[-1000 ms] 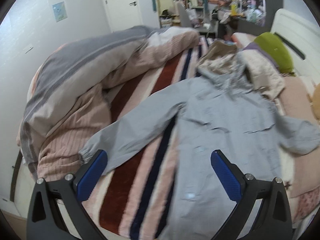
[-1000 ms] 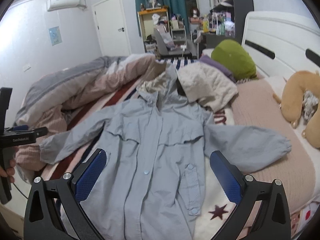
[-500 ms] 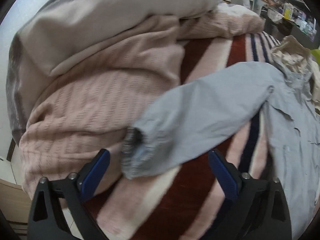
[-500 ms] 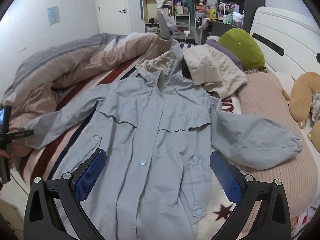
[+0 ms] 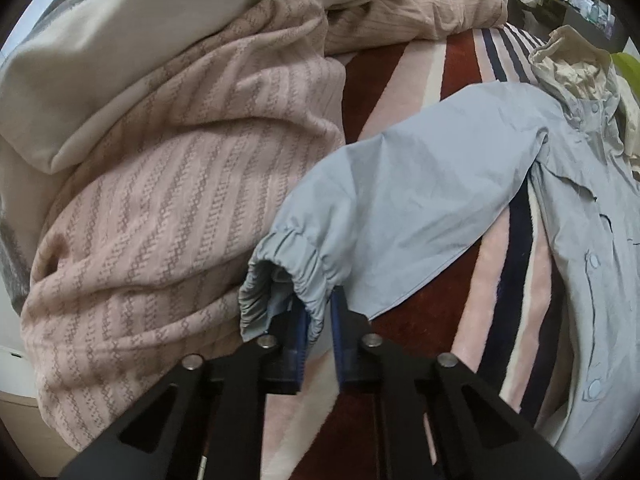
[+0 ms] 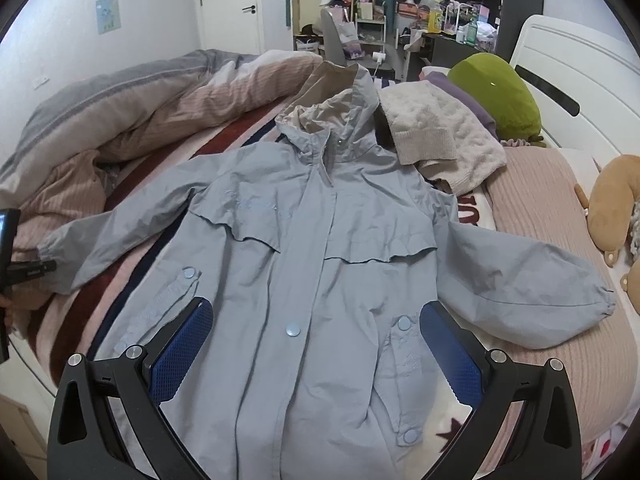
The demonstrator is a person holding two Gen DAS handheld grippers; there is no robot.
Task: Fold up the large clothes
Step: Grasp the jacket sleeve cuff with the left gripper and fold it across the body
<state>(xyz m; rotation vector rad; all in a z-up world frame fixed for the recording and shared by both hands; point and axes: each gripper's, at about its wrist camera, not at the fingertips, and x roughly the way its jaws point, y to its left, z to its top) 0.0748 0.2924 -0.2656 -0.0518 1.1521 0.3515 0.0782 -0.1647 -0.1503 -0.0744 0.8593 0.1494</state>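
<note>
Fingers of the left gripper [image 5: 318,320] pinch the elastic cuff [image 5: 292,276] of the pale blue jacket [image 5: 420,200], its sleeve running ahead and rightward over the striped blanket [image 5: 404,84], while the right gripper [image 6: 316,344] hangs open, the jacket's buttoned front spread flat between and beyond its fingers.

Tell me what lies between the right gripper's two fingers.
In the right wrist view, the right gripper is open above the light blue jacket; only its buttoned front, with a snap button, lies between the fingers.
</note>
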